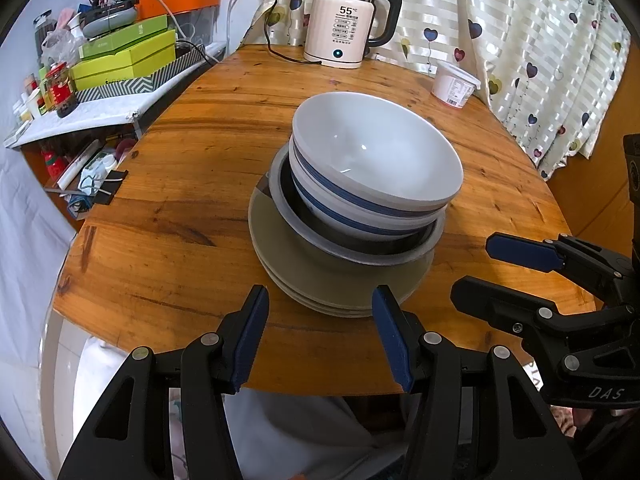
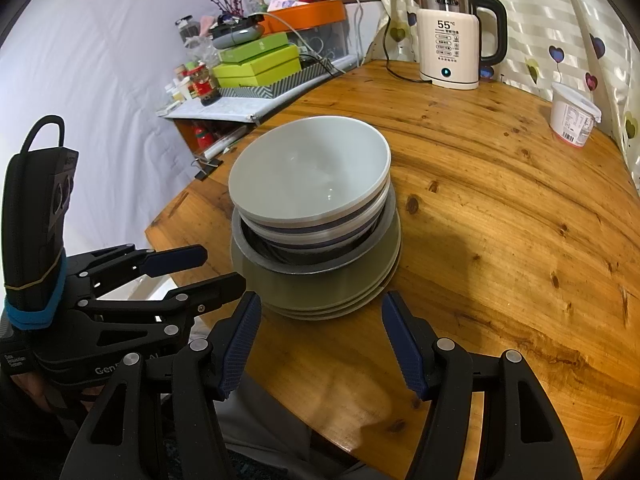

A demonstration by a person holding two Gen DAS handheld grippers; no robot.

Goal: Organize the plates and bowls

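White bowls (image 1: 372,160) nested in grey bowl (image 1: 360,248) — atop plates (image 1: 320,284).

The kettle (image 1: 340,20) shows "55°C" (its smaller print is unreadable), and the right gripper (image 1: 520,272) body reads "DAS".

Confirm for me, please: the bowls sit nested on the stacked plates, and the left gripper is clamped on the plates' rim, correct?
Not quite. The bowls do sit nested on the stacked plates, but the left gripper is open and holds nothing, short of the plates' near edge. Both wrist views show this; the right gripper is open too.
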